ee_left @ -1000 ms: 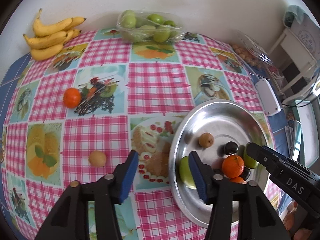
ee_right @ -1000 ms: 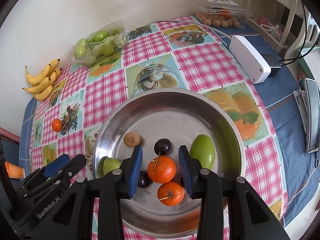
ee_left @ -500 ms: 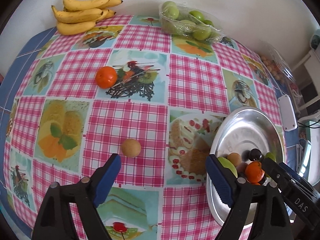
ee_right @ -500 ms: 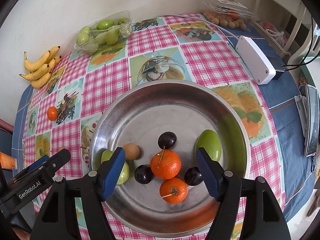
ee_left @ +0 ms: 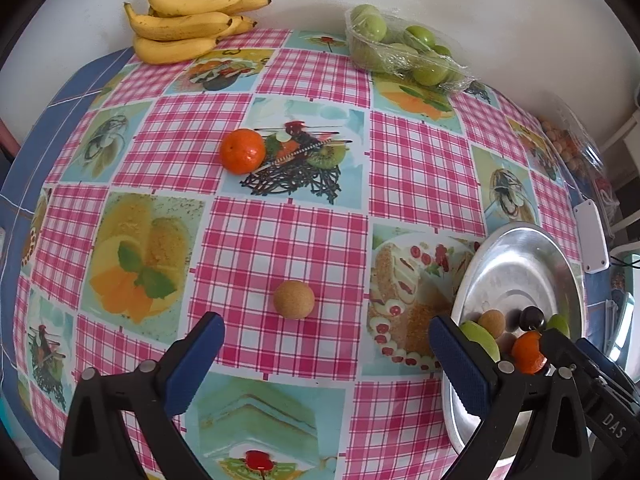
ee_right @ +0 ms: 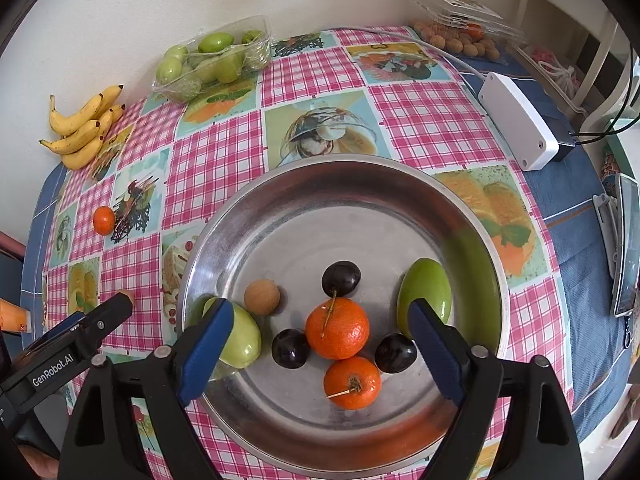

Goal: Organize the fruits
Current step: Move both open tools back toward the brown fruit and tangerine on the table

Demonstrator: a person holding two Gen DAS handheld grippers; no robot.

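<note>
A steel bowl (ee_right: 420,184) holds two oranges (ee_right: 337,334), three dark plums (ee_right: 341,277), two green fruits (ee_right: 425,295) and a small brown fruit (ee_right: 262,297). My right gripper (ee_right: 320,354) is open and empty just above the bowl's near side. My left gripper (ee_left: 326,362) is open and empty over the tablecloth, left of the bowl (ee_left: 520,248). A brown round fruit (ee_left: 293,299) lies on the cloth just ahead of it. A loose orange (ee_left: 242,150) lies farther back.
A banana bunch (ee_left: 188,24) and a clear tray of green fruits (ee_left: 400,50) sit by the back wall. A white box (ee_right: 518,124) with a cable, a pack of nuts (ee_right: 460,36) and a phone (ee_right: 626,244) lie right of the bowl.
Both grippers have opened wide. The left gripper has swung left, away from the bowl, and now faces the brown fruit on the cloth. The right gripper has drawn back slightly.
</note>
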